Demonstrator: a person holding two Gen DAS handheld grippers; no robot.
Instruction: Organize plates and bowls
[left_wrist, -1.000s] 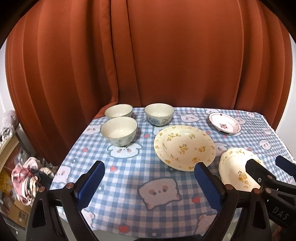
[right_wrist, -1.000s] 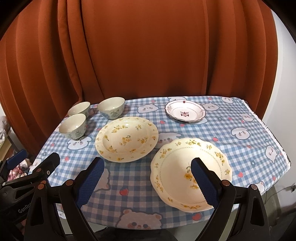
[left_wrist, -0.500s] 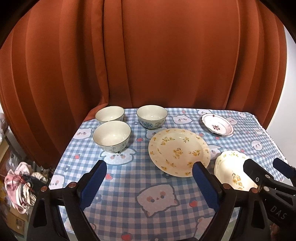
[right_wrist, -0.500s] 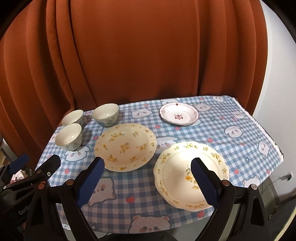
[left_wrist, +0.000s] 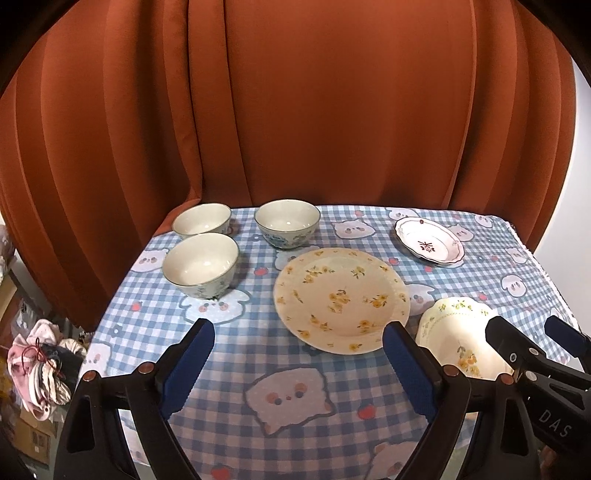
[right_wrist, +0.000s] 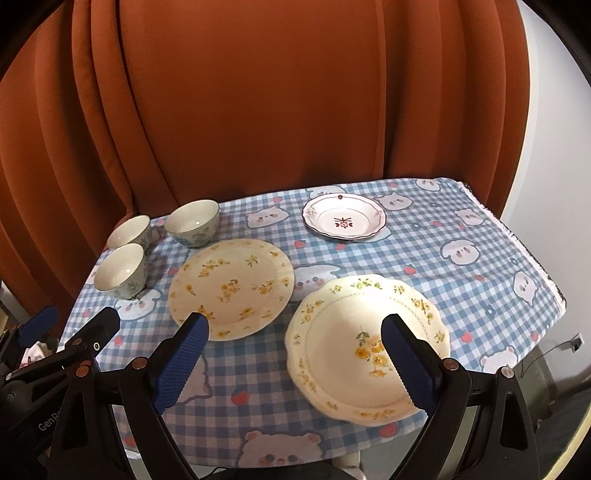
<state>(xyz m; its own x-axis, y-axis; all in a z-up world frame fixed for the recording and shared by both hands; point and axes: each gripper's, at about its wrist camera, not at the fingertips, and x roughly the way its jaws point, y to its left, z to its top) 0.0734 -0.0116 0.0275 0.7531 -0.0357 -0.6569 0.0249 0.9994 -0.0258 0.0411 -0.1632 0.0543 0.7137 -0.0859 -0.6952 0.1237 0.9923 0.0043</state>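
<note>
Checked tabletop (right_wrist: 461, 236) is set with unstacked plates and bowls; both grippers are held released; scalloped plate (right_wrist: 340, 332) is judged next.

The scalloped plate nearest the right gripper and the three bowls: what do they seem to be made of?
Scalloped plate: looks like glazed ceramic, glossy cream with printed yellow flowers; the light glares off its well. The three bowls: likely glazed ceramic too, shiny pale insides with small highlights and blue-green outer patterns. Melamine cannot be ruled out.
</note>
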